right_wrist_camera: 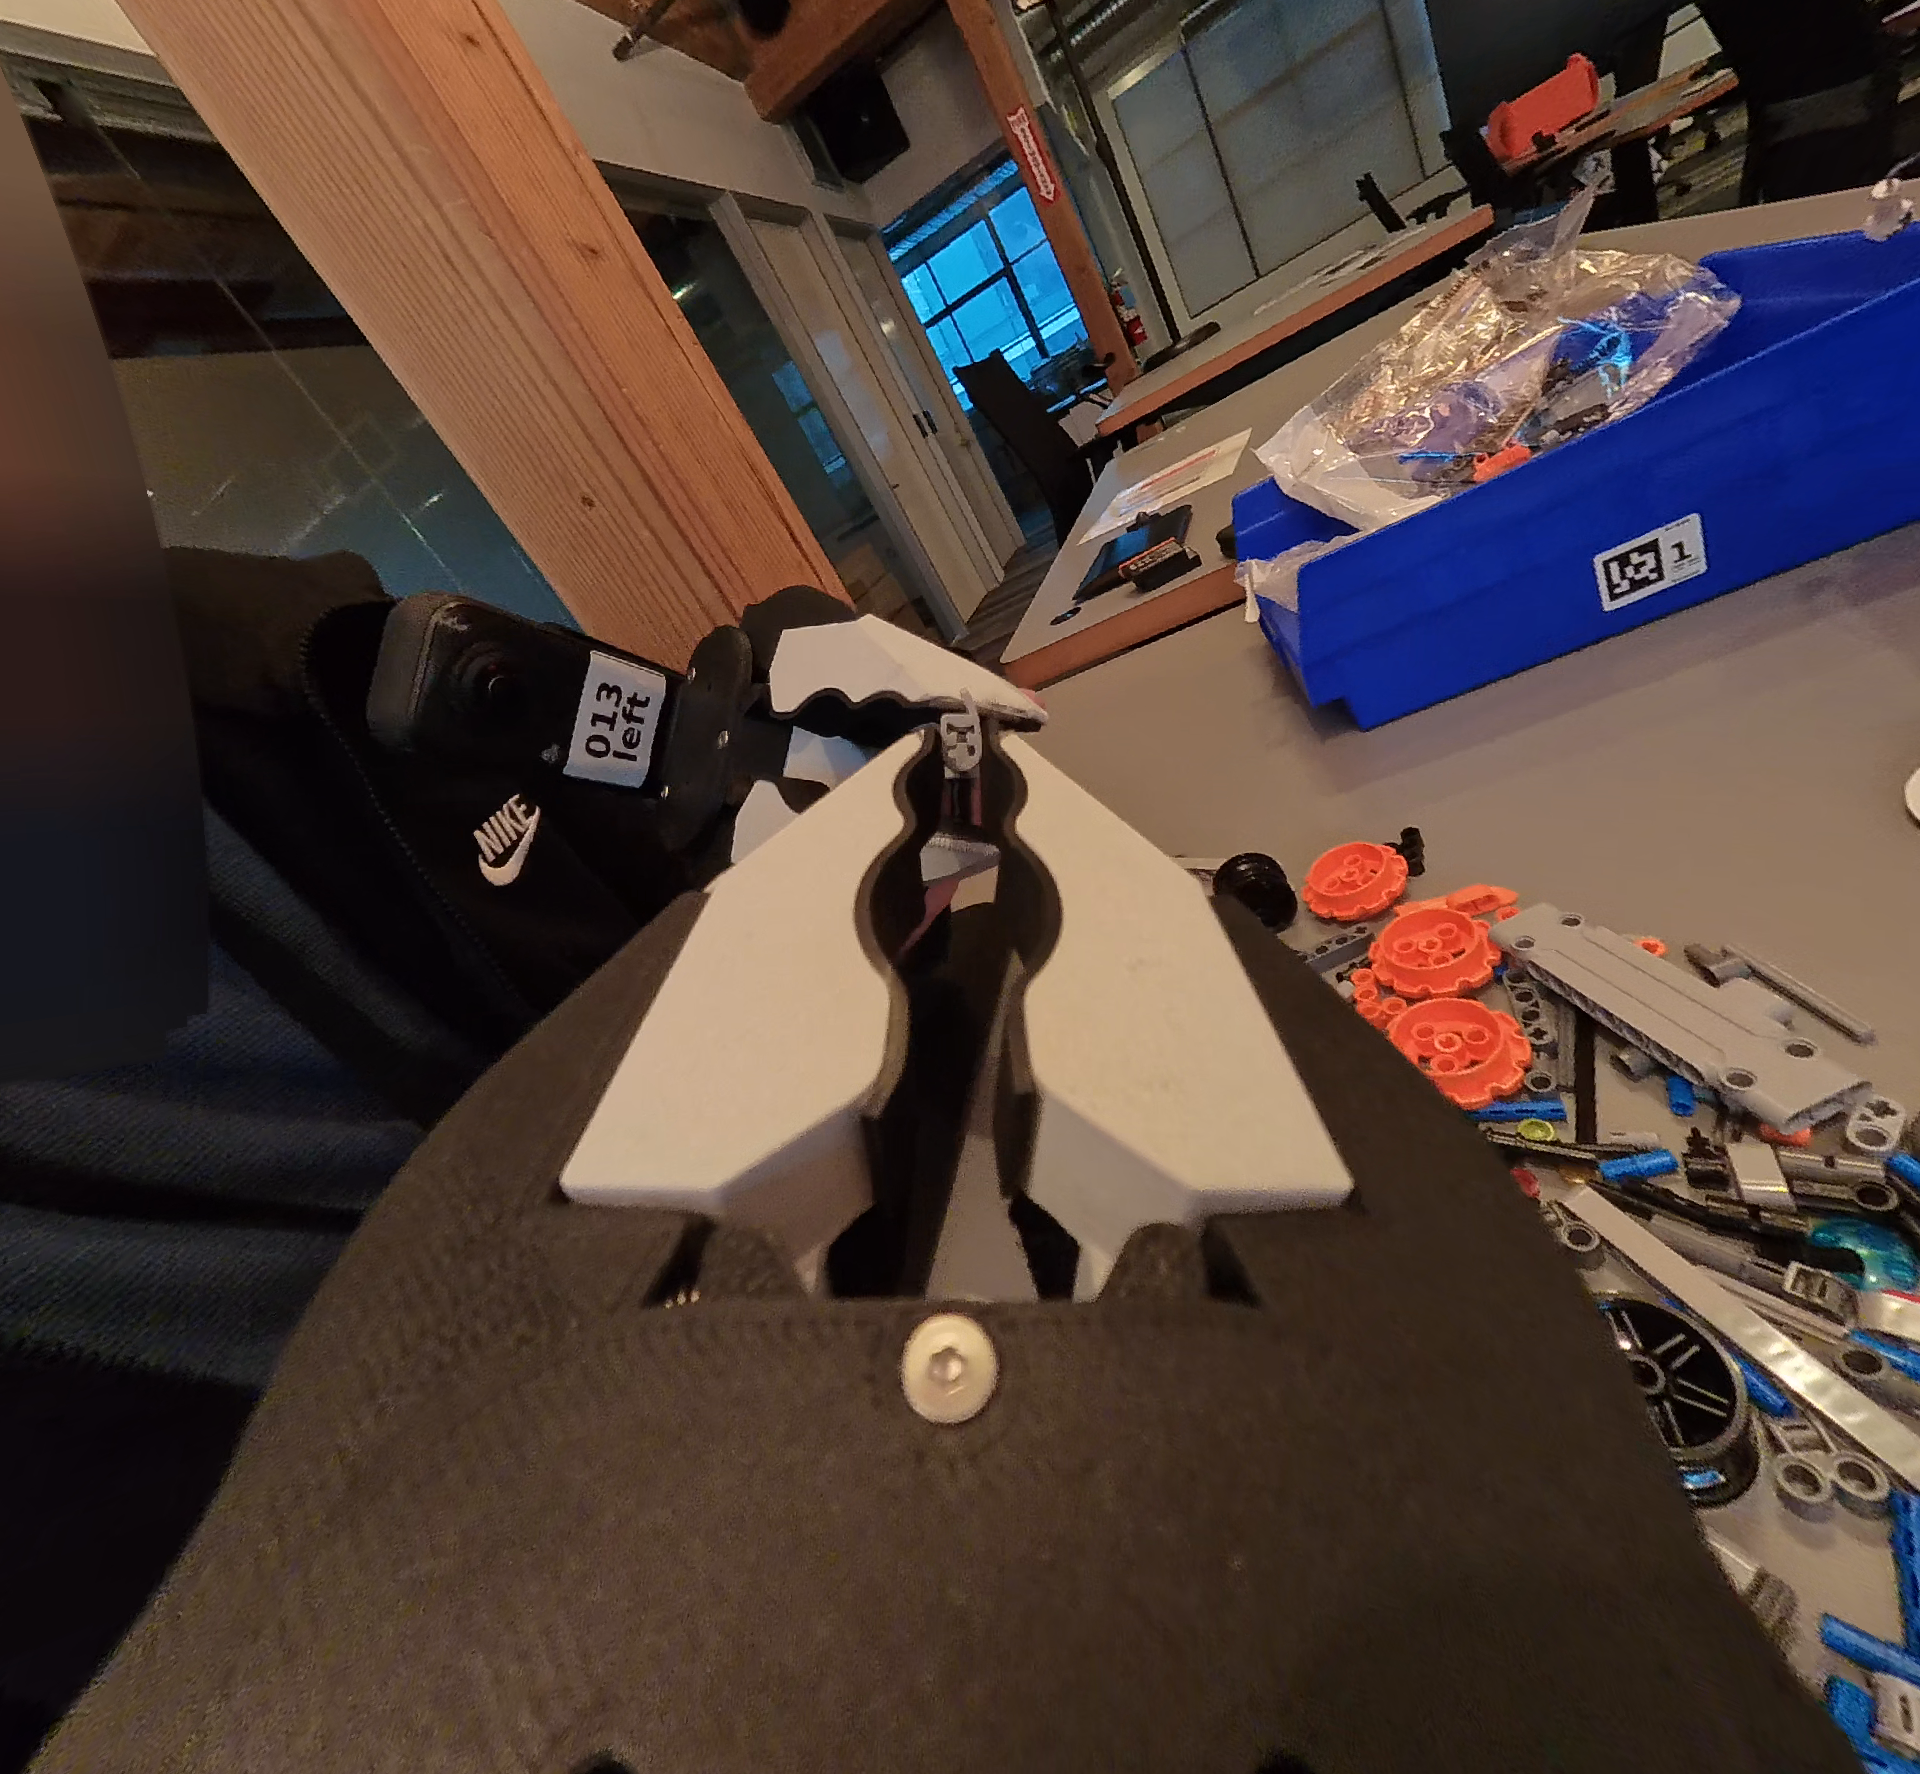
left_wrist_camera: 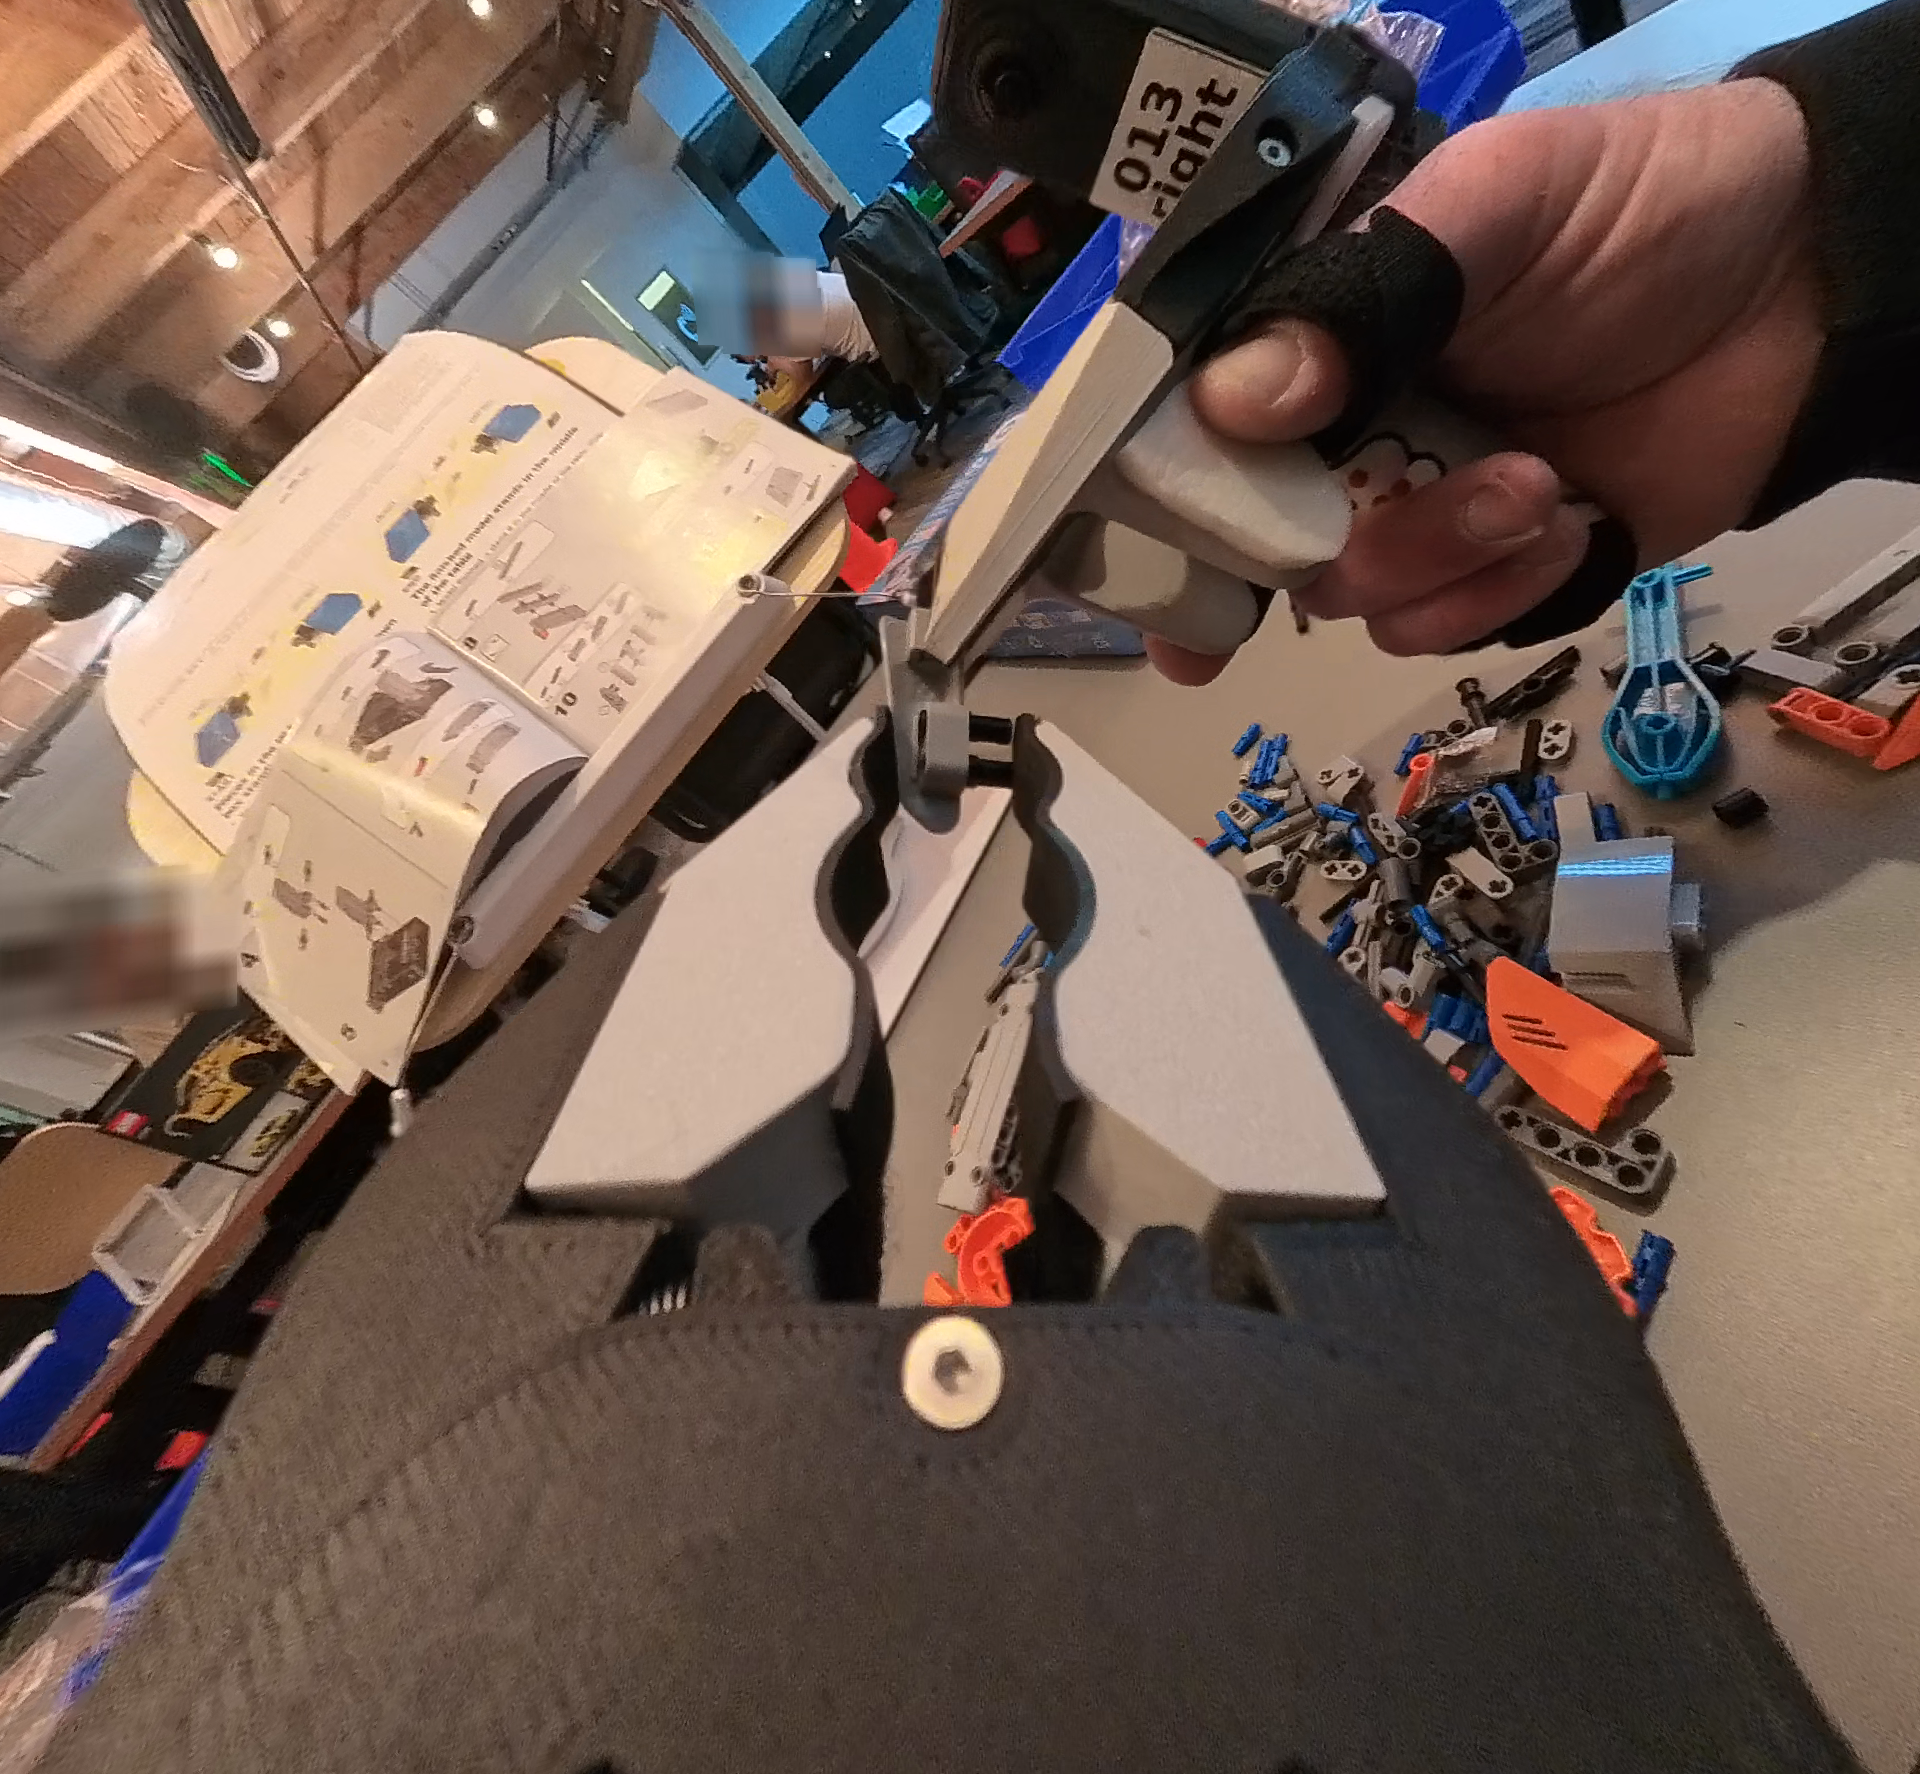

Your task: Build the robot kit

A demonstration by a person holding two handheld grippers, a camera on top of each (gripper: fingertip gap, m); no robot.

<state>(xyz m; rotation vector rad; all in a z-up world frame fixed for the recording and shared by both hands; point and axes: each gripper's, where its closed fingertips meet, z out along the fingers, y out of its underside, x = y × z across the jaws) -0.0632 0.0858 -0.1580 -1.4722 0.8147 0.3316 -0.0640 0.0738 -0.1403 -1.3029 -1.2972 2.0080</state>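
My left gripper [left_wrist_camera: 951, 742] is shut on a small grey connector [left_wrist_camera: 935, 758] with a black pin [left_wrist_camera: 992, 737] sticking out of its side, held above the table edge. My right gripper [left_wrist_camera: 920, 659], held in a person's hand [left_wrist_camera: 1610, 353], comes down from the upper right and pinches the same grey piece from above. In the right wrist view my right gripper [right_wrist_camera: 961, 737] is shut on the grey connector [right_wrist_camera: 958, 745], and the left gripper [right_wrist_camera: 997, 701] meets it tip to tip from the left.
An open instruction booklet [left_wrist_camera: 468, 644] stands on a holder at the left. Loose grey, blue and black parts [left_wrist_camera: 1434, 872], an orange panel [left_wrist_camera: 1558, 1038] and orange gears [right_wrist_camera: 1434, 955] lie on the grey table [right_wrist_camera: 1455, 789]. A blue bin [right_wrist_camera: 1621, 519] holds a plastic bag [right_wrist_camera: 1507, 374]. The tips of both grippers are at nearly the same place.
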